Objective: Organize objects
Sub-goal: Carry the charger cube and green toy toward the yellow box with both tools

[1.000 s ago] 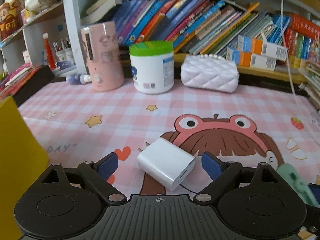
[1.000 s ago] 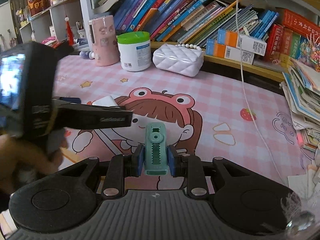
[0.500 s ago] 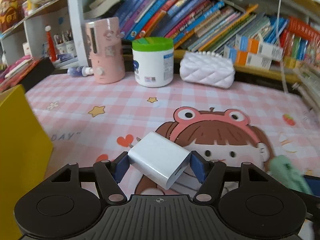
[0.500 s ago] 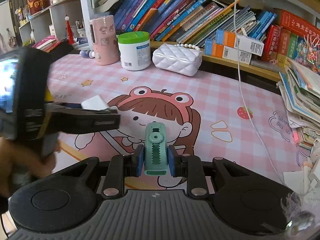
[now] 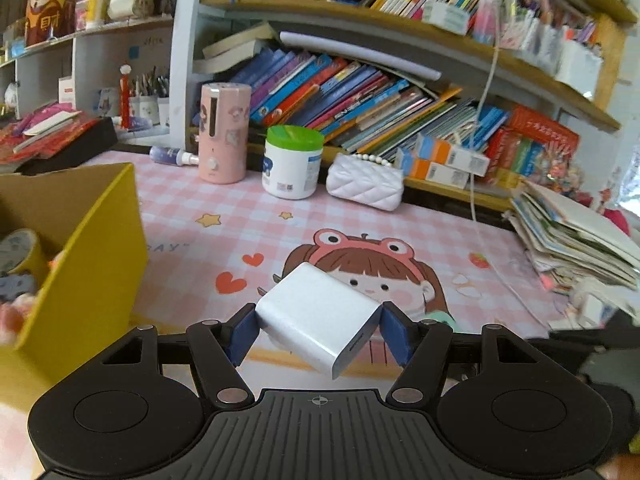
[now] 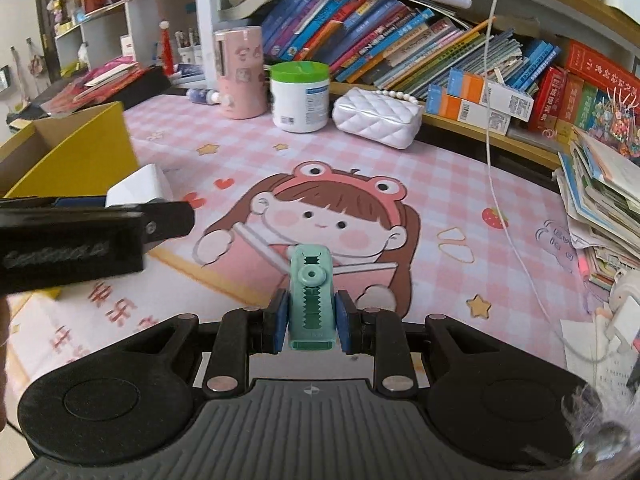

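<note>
Left gripper (image 5: 318,330) clamps the white charger block (image 5: 320,316) across its flanks, clear of the mat — the yellow box (image 5: 96,240) sits just left, likely its home. Right gripper (image 6: 309,312), pads tight, pinches the green clip (image 6: 310,296) upright — ready to follow.

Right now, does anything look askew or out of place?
Yes: the white charger sits skewed in the left hand-held gripper, pinched at opposite corners. The green clip in the right hand-held gripper sits straight.
</note>
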`<action>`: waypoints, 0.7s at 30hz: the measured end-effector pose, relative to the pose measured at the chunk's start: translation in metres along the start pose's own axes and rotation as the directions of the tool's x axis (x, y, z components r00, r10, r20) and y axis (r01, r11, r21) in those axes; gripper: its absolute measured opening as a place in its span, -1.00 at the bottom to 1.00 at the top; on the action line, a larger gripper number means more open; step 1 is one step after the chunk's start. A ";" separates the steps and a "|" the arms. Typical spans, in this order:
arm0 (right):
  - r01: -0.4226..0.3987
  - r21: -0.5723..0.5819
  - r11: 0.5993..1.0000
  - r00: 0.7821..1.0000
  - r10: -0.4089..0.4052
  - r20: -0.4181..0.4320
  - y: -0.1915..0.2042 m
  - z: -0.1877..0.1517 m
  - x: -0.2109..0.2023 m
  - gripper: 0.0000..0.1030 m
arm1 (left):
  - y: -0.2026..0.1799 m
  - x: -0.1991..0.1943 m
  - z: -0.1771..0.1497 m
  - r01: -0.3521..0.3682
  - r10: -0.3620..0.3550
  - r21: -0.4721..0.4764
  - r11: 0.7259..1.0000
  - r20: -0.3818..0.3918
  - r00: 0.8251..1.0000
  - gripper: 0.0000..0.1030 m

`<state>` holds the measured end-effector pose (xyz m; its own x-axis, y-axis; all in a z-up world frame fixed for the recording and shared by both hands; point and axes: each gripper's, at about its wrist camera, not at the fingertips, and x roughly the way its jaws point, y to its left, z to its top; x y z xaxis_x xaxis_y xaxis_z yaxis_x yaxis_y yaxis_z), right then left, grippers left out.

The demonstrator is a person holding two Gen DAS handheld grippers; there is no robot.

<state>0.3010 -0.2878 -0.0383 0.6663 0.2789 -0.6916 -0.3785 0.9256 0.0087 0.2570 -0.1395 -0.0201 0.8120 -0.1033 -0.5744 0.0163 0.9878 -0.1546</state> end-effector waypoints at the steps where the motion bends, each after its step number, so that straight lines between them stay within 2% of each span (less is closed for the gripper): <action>1: -0.002 -0.003 1.000 1.000 0.002 0.001 0.005 -0.002 -0.004 -0.55 | 0.003 -0.009 -0.004 0.005 -0.005 0.001 1.000 0.001 1.000 0.27; 9: -0.013 -0.004 1.000 1.000 0.013 -0.011 0.049 -0.023 -0.036 -0.55 | 0.038 -0.063 -0.031 0.011 -0.011 -0.023 1.000 0.008 1.000 0.27; 14: -0.030 -0.001 1.000 1.000 0.030 -0.002 0.088 -0.033 -0.054 -0.55 | 0.067 -0.099 -0.043 -0.008 0.009 -0.044 0.999 0.034 0.999 0.27; 21: -0.082 -0.039 0.996 0.997 0.083 0.007 0.152 -0.048 -0.079 -0.55 | 0.110 -0.145 -0.070 -0.061 0.063 -0.090 0.994 0.016 0.998 0.27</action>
<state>0.1598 -0.1817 -0.0172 0.6374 0.3564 -0.6831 -0.4570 0.8887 0.0372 0.1007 -0.0244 -0.0098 0.8204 -0.0390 -0.5705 -0.0864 0.9778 -0.1911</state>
